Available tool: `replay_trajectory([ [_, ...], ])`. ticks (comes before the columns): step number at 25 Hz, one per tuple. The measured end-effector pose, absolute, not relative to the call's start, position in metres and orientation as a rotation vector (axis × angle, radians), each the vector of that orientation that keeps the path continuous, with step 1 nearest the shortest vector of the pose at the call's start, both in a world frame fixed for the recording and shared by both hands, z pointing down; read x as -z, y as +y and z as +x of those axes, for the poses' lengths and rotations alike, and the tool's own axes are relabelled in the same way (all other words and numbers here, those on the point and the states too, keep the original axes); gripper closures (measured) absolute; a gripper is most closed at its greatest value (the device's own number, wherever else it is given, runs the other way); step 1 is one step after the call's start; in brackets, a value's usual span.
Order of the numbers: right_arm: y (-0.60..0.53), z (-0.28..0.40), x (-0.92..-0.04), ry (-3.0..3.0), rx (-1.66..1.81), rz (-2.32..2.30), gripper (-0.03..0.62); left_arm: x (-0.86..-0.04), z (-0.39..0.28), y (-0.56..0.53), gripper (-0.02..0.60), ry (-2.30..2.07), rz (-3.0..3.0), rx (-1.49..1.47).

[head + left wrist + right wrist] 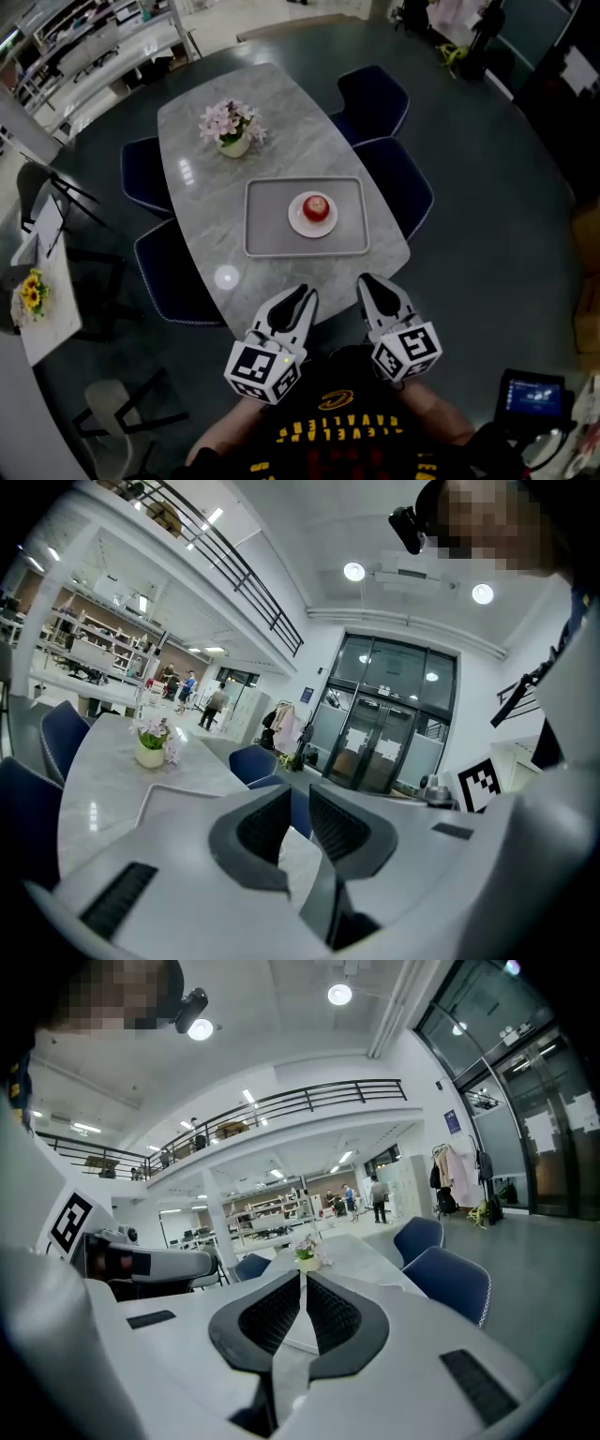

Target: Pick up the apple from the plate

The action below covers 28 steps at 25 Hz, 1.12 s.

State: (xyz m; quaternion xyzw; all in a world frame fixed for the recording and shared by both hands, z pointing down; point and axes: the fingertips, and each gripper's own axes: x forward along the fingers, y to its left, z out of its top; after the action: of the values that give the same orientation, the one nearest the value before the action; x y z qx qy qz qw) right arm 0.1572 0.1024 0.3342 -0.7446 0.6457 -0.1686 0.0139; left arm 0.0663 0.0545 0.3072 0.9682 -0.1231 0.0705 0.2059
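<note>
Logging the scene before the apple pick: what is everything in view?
table: one, grey marble, centre
tray: one, pale grey, on the table's near half
plate: one, white, in the tray
apple: one, red, on the plate
potted flowers: one, pink, on the table's far half
chairs: four, dark blue, two along each side of the table
side table: one, white, far left
yellow flowers: one bunch, on the side table
screen device: one, dark, lower right
left gripper: one, white, at the table's near end, fingers slightly apart, empty
right gripper: one, white, beside it, fingers together, empty
</note>
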Motion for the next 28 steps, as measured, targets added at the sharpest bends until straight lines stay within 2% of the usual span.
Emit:
replay_trajectory([
  [5, 0.087, 0.150, -0.344, 1.999, 0.597, -2.326, 0.585, -0.320, 0.059, 0.034, 0.518, -0.356, 2.666, -0.234],
  [7, 0.084, 0.151, -0.346, 1.994, 0.613, -2.328, 0.542, -0.323, 0.058, 0.030, 0.518, -0.361, 2.654, -0.248],
  [11, 0.070, 0.168, -0.362, 1.982, 0.674, -2.309, 0.540, -0.338, 0.075, 0.015, 0.518, -0.375, 2.604, -0.279],
  [14, 0.054, 0.184, -0.374, 1.985, 0.716, -2.283, 0.510, -0.351, 0.086, 0.000, 0.472, -0.406, 2.583, -0.318],
  [28, -0.018, 0.265, -0.422, 2.112, 0.910, -2.213, 0.510, -0.413, 0.148, -0.070, 0.465, -0.548, 2.424, -0.486],
])
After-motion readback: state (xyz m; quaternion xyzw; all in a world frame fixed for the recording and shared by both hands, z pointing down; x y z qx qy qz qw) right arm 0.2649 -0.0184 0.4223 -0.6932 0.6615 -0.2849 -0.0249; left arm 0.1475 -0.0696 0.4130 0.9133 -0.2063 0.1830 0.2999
